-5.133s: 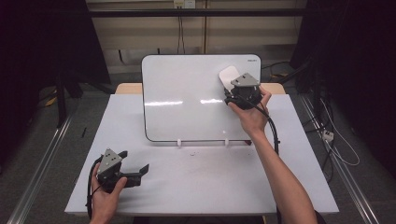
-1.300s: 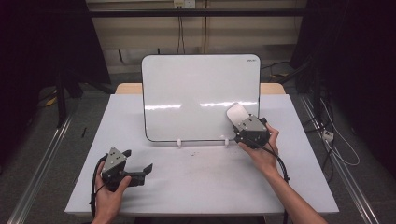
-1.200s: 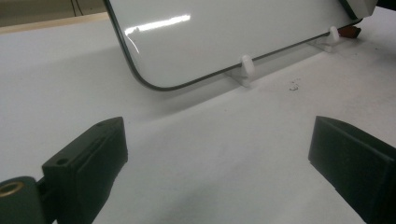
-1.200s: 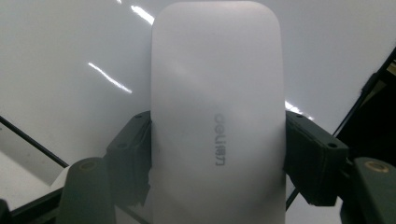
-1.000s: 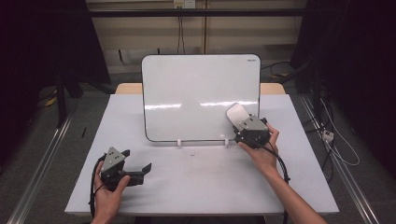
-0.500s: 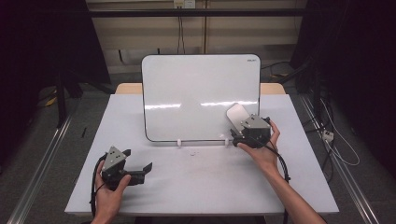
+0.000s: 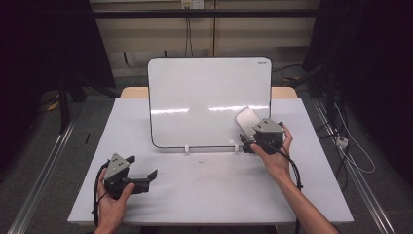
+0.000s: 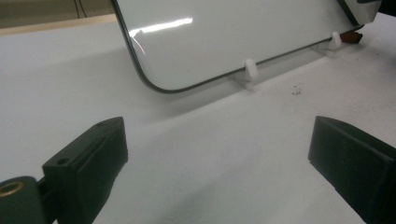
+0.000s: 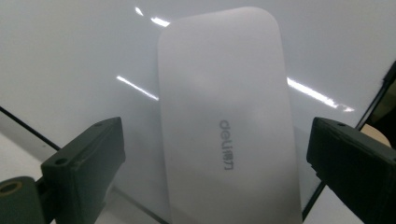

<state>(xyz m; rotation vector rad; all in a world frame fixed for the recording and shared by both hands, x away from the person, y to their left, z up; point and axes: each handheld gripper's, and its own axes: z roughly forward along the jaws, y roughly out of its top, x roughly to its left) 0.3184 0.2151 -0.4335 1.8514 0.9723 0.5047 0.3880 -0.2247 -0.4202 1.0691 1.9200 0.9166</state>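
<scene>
- The white eraser (image 7: 247, 120) sits on the whiteboard (image 7: 204, 97), low on its right side, a bit right of the middle of the high view.
- The right gripper (image 7: 251, 143) has just been opening its jaws. In the right gripper view the eraser (image 9: 229, 121) is between them, but the pads stand clear of its sides. It is let go.
- To do this step well, I think the hand should pull straight back, so no jaw bumps the eraser off the board.
- The left gripper (image 7: 146, 178) rests in the lower left of the high view, jaws wide apart and holding nothing.
- The board's right edge and lower edge are close to the right hand (image 7: 275, 156), and so is a white foot clip (image 7: 237, 147).
- The desk (image 7: 214, 195) has lots of open room in the lower middle for moving back.
</scene>
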